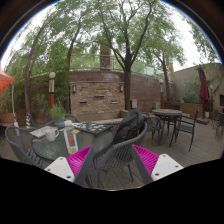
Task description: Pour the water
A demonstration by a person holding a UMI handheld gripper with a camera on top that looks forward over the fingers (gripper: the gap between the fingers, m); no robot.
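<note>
Fingers of the gripper [104, 160] stand released — 2 pink pads [147, 157] apart, with only a dark chair [118, 150] between them. Just beyond, a patio table [85, 127] bears small items too unclear to name; no water vessel can be told.

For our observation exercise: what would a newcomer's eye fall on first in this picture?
First, the gripper with its two magenta-padded fingers, open, framing a dark metal patio chair between and just ahead of them. Beyond the chair stands a dark outdoor table; farther back a low brick wall runs beneath tall green trees.
</note>
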